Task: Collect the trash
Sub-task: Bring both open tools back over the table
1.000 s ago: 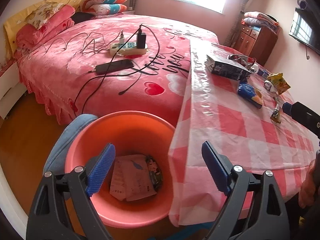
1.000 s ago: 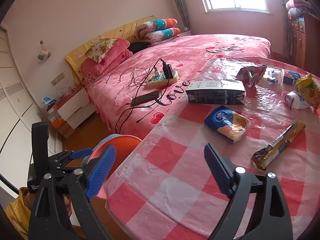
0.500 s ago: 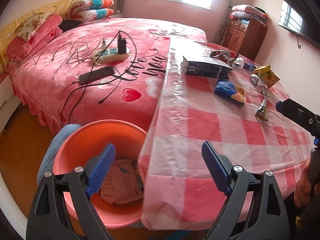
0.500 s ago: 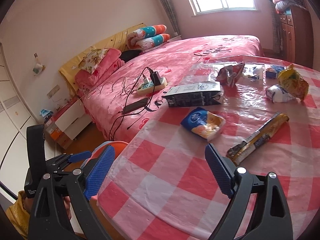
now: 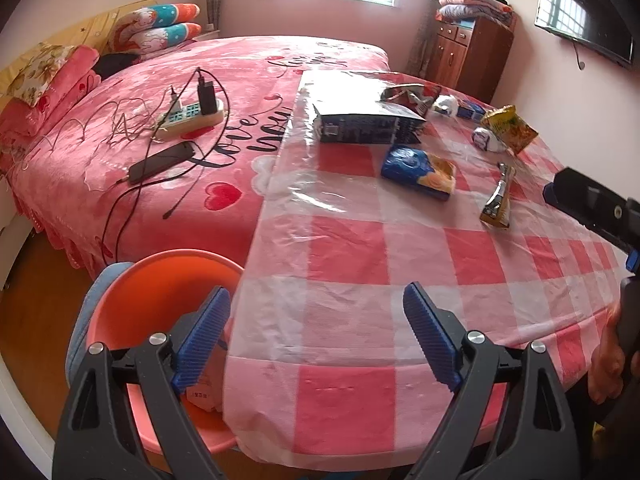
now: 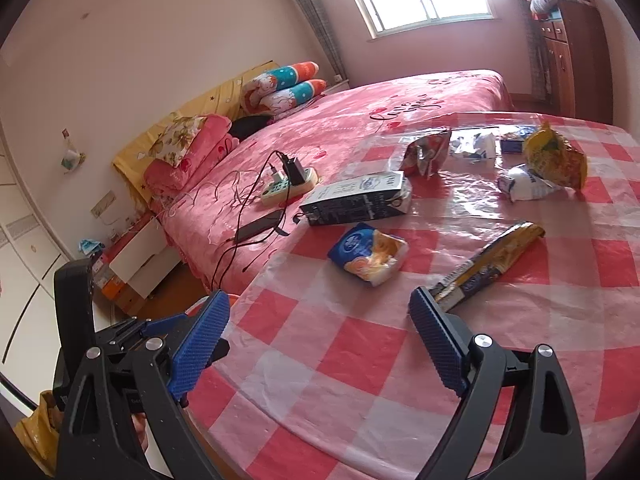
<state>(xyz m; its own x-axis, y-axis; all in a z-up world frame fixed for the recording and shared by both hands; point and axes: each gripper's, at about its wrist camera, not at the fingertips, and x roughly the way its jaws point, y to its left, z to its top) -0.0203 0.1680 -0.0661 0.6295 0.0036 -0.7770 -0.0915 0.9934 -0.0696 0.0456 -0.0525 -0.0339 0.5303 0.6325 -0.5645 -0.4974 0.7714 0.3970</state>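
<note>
Trash lies on a table with a pink checked cloth [image 5: 348,248]: a dark carton [image 5: 366,128] [image 6: 356,200], a blue snack packet [image 5: 418,168] [image 6: 368,256], a long gold wrapper [image 5: 498,196] [image 6: 492,260], a yellow bag [image 6: 556,156] and a white wrapper [image 6: 528,186]. An orange bin [image 5: 160,292] with paper in it stands at the table's left edge. My left gripper [image 5: 316,336] is open and empty over the table's near edge beside the bin. My right gripper [image 6: 320,340] is open and empty, with the gold wrapper just ahead of its right finger.
A bed with a pink cover [image 5: 180,92] adjoins the table, with a power strip [image 5: 188,118], cables and a phone [image 5: 162,162] on it. A wooden cabinet [image 5: 468,60] stands at the back right. More wrappers [image 6: 426,150] lie at the table's far side.
My left gripper has swung right, from over the bin to over the table edge. My right gripper has moved forward over the table toward the wrappers. Both stayed open.
</note>
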